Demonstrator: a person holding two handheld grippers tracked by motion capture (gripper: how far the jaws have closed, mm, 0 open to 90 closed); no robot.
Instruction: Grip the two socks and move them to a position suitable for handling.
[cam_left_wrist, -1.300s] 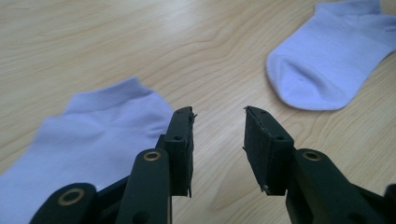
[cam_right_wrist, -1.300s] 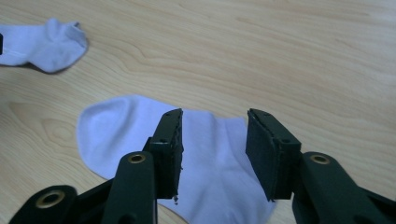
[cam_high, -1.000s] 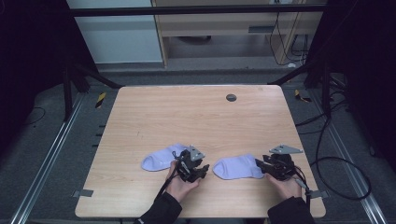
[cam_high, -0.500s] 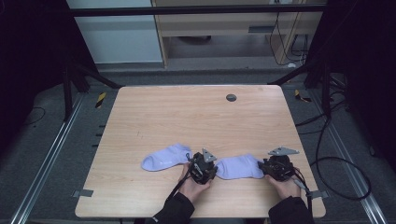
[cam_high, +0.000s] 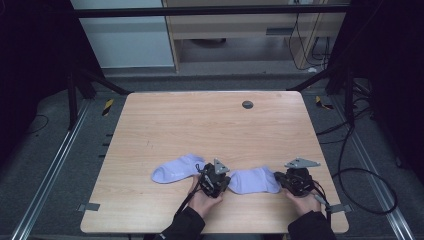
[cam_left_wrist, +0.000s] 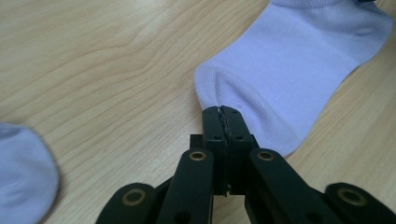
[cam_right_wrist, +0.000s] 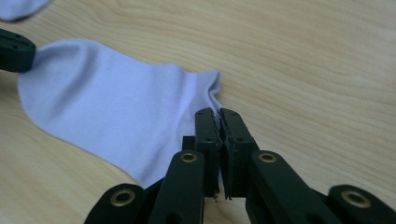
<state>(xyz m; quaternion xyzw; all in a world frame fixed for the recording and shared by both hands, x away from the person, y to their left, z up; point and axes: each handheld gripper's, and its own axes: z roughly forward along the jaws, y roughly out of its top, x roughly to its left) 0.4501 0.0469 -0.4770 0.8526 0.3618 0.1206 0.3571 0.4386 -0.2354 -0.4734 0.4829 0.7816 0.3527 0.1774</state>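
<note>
Two pale lilac socks lie flat near the front edge of the wooden table (cam_high: 200, 120). The left sock (cam_high: 175, 169) (cam_left_wrist: 23, 179) lies free. The right sock (cam_high: 254, 180) (cam_left_wrist: 299, 60) (cam_right_wrist: 112, 107) is stretched between both grippers. My left gripper (cam_high: 223, 182) (cam_left_wrist: 223, 113) is shut on its rounded toe end. At the sock's cuff edge, my right gripper (cam_high: 278, 181) (cam_right_wrist: 218, 115) is shut on the fabric. A tip of the left gripper (cam_right_wrist: 14, 49) shows at the far end of that sock in the right gripper view.
A small dark round grommet (cam_high: 247, 104) sits in the table's far side. Black frame bars and cables stand on the floor around the table. A person's hands hold both grippers at the front edge.
My left gripper has moved right, away from the left sock, to the toe end of the right sock. The right gripper has barely moved.
</note>
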